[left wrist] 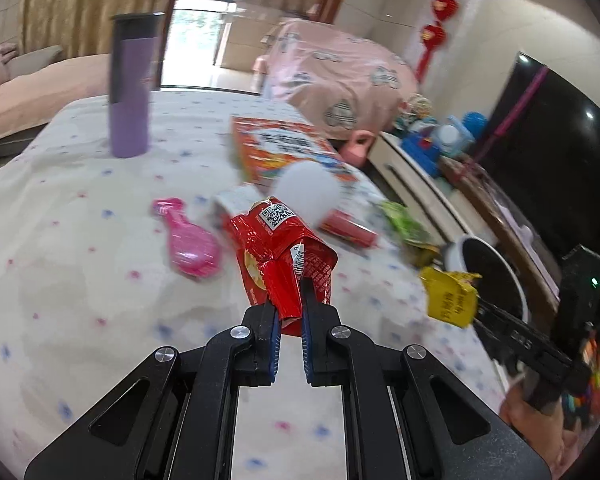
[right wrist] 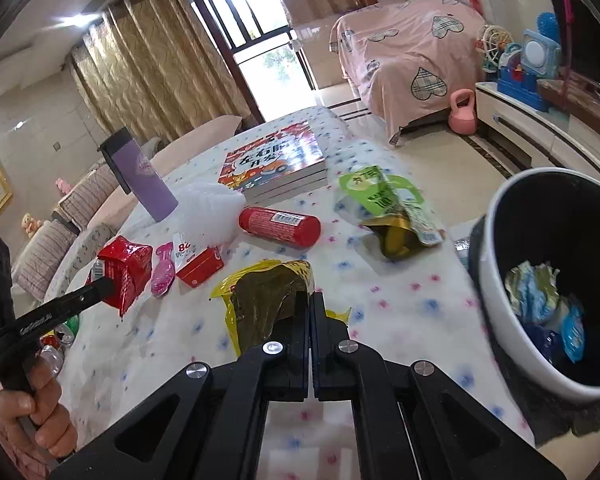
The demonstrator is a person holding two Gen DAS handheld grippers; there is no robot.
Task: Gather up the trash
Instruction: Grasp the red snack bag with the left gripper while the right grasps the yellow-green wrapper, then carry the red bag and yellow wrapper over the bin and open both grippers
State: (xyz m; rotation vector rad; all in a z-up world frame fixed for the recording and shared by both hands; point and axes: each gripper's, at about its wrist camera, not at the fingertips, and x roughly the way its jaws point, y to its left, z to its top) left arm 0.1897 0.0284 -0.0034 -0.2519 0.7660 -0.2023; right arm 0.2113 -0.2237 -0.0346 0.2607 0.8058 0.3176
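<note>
**Both grippers clamped on snack wrappers above the table**

Left gripper (left wrist: 289, 300) clenched on a crumpled red wrapper (left wrist: 282, 252), pinched by its near edge between the blue-padded fingers (left wrist: 309, 320) and lifted off the spotted tablecloth (left wrist: 60, 280). Right gripper (right wrist: 309, 312) squeezed tight on a yellow wrapper (right wrist: 260, 300), held just above the cloth, near the middle of the table. Off to the right, at the table's edge, a white trash bin (right wrist: 500, 300) with a black inside, crumpled blue and white packets (right wrist: 548, 300) lying in its bottom. Left on the cloth: a green pouch (right wrist: 388, 208) on the far right, near the bin; a red can (right wrist: 280, 226) on its side in the middle; a small red box (right wrist: 200, 266) and a pink plastic piece (right wrist: 163, 270) further left. Far side: a purple tumbler (right wrist: 144, 176) standing upright, a stack of picture books (right wrist: 276, 164) to its right, white foam netting (right wrist: 212, 208) between tumbler and can.
</note>
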